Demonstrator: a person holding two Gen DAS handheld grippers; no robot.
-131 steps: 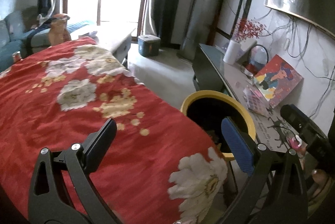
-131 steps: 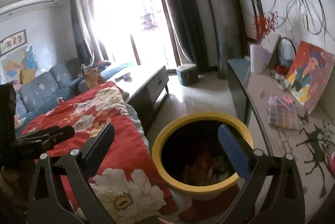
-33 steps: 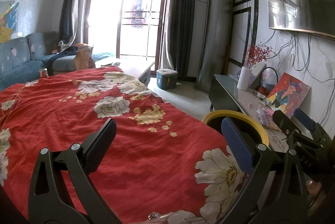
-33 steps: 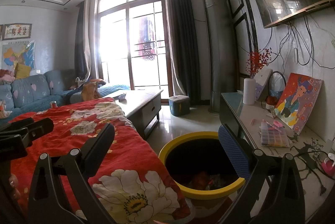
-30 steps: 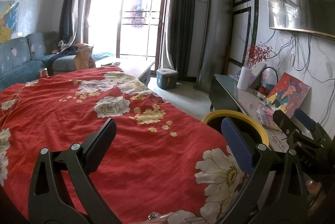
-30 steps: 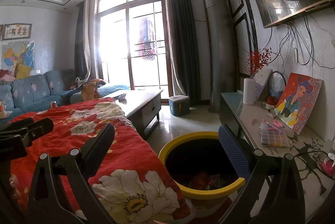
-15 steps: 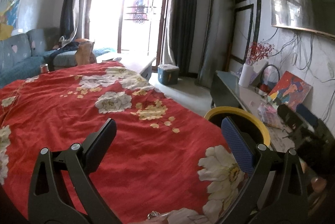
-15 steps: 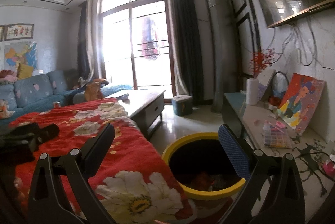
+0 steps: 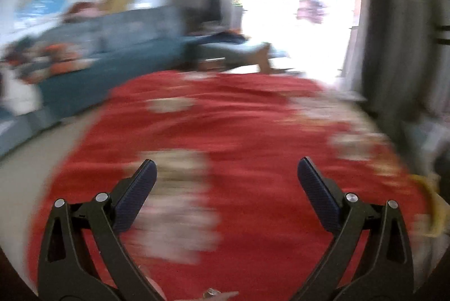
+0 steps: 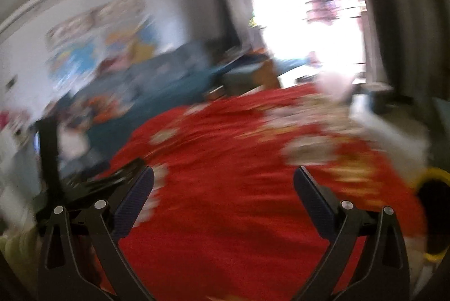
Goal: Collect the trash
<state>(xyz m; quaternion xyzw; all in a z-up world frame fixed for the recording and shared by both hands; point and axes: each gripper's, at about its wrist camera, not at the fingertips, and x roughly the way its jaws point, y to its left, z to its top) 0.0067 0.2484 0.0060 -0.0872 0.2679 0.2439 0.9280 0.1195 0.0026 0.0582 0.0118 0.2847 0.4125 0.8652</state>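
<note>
Both views are smeared by motion. My left gripper (image 9: 226,180) is open over the red flowered cloth (image 9: 239,149), with nothing between its blue pads. My right gripper (image 10: 223,188) is open too, above the same cloth (image 10: 225,180). The yellow-rimmed black bin (image 10: 434,188) sits at the far right edge of the right wrist view, and a yellow streak of its rim (image 9: 434,205) shows at the right edge of the left wrist view. The left gripper's black frame (image 10: 84,182) shows at the left of the right wrist view. No loose trash can be made out.
A blue sofa (image 9: 112,59) with cushions runs along the far left wall under pictures. A bright glass door (image 9: 298,5) and dark curtain (image 9: 393,28) stand beyond the cloth. Pale floor (image 9: 33,154) lies left of the cloth.
Both grippers have swung quickly to the left. The bin slid from the centre-right to the right edge and the sofa wall came into view. Both stay open.
</note>
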